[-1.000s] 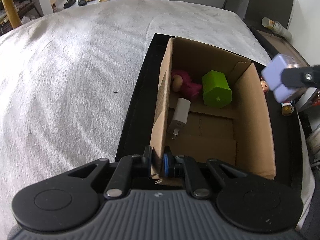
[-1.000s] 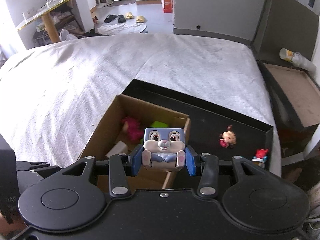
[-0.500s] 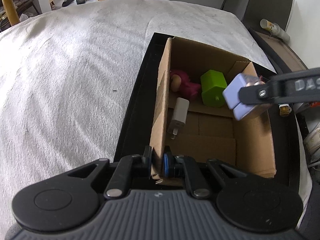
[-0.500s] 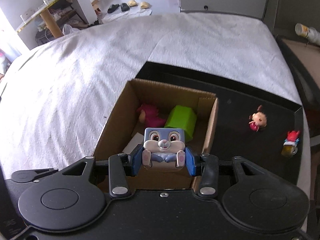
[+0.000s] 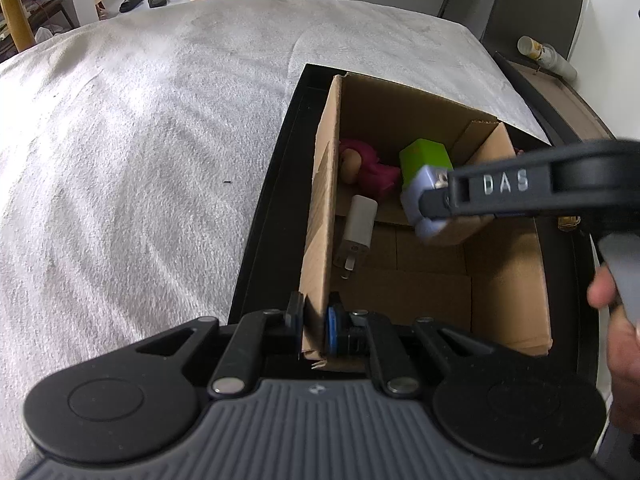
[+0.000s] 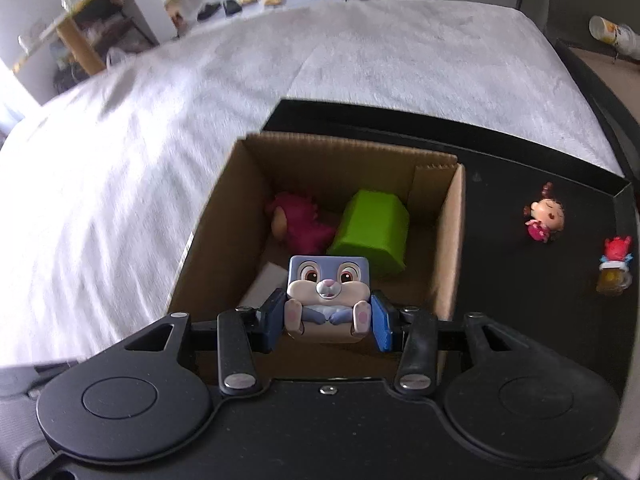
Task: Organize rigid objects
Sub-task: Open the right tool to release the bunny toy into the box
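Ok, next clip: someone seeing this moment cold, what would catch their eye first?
Probably the blue cube-shaped bunny toy, clamped in the right gripper over the open cardboard box. Inside the box lie a bright green block, a magenta plush figure and a white charger, while the left gripper pinches the box's near wall. Two small figurines stand outside it on the black tray.

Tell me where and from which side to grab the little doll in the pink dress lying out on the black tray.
Grip the doll across its round head, coming straight down from above. It lies apart from the other figurine on the black tray, right of the cardboard box, so the fingers have room; the head looks like its widest, firmest part.
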{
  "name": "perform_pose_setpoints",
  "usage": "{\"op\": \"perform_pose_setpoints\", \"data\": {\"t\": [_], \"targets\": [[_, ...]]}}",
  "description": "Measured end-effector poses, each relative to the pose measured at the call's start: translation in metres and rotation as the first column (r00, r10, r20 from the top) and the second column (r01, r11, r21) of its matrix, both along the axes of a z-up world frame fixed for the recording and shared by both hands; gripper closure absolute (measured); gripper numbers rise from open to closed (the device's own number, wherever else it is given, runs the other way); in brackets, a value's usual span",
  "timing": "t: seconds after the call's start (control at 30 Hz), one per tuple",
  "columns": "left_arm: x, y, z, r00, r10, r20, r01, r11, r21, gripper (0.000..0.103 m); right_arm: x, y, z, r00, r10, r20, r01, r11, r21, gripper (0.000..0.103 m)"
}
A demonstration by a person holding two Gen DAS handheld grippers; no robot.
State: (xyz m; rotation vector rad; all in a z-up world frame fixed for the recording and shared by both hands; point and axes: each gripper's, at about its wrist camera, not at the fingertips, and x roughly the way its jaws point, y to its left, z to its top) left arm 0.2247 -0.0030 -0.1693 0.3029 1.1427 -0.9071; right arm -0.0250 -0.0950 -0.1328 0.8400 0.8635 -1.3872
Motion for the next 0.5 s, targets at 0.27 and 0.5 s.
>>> {"op": "perform_pose_setpoints", "data": {"t": [0.27, 0.5], "targets": [[-0.002, -0.003, 0.0, 1.0, -0.018, 0.02, 0.018, 1.0, 0.017, 0.093, -0.006, 0.005, 0.014, 0.999, 0.017, 0.027, -0.016, 0.999, -0.035, 0.058], [-0.004, -0.005, 0.001, 0.999, -0.024, 0.031, 0.024, 0.999, 0.025, 0.093, -0.009, 0.016, 0.036, 0.997, 0.074, -0.006, -0.074, 0.995, -0.066, 0.053]]}}
